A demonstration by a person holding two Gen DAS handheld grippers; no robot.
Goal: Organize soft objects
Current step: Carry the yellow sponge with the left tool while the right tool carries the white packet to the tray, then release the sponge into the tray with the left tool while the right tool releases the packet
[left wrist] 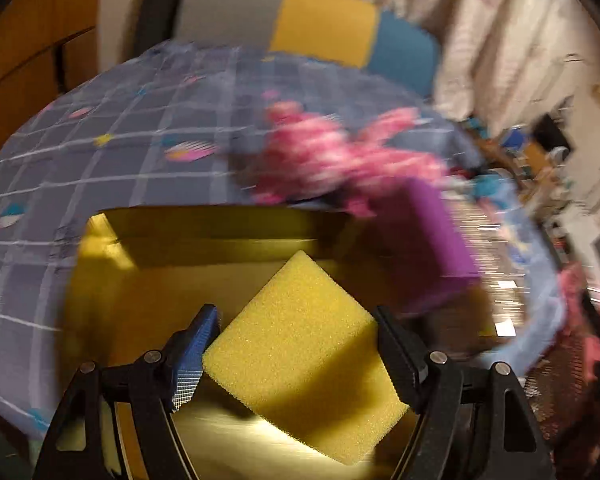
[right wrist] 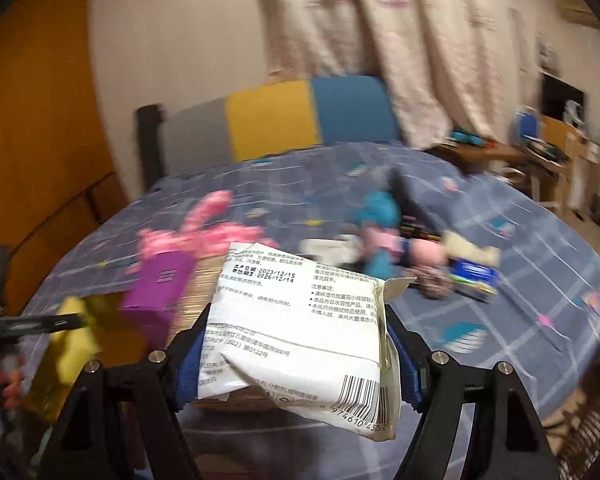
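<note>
My left gripper (left wrist: 296, 320) is shut on a yellow sponge block (left wrist: 304, 360), which sits tilted between its pads above the inside of a yellow box (left wrist: 140, 280). A white wet-wipes pack (right wrist: 300, 332) with printed text and a barcode is clamped between the pads of my right gripper (right wrist: 296, 320), which is shut on it above the bed. A pink plush toy (left wrist: 332, 156) lies on the bed behind the box, and a purple box (left wrist: 424, 240) stands at the box's right corner. A teal and pink plush (right wrist: 380, 232) lies further right on the bed.
The bed has a blue-grey grid cover (right wrist: 500, 300). A grey, yellow and blue headboard (right wrist: 276, 116) and a pale curtain (right wrist: 420, 40) stand behind it. A blue and white pack (right wrist: 474, 272) lies on the bed. A cluttered desk (right wrist: 540, 152) is at the right.
</note>
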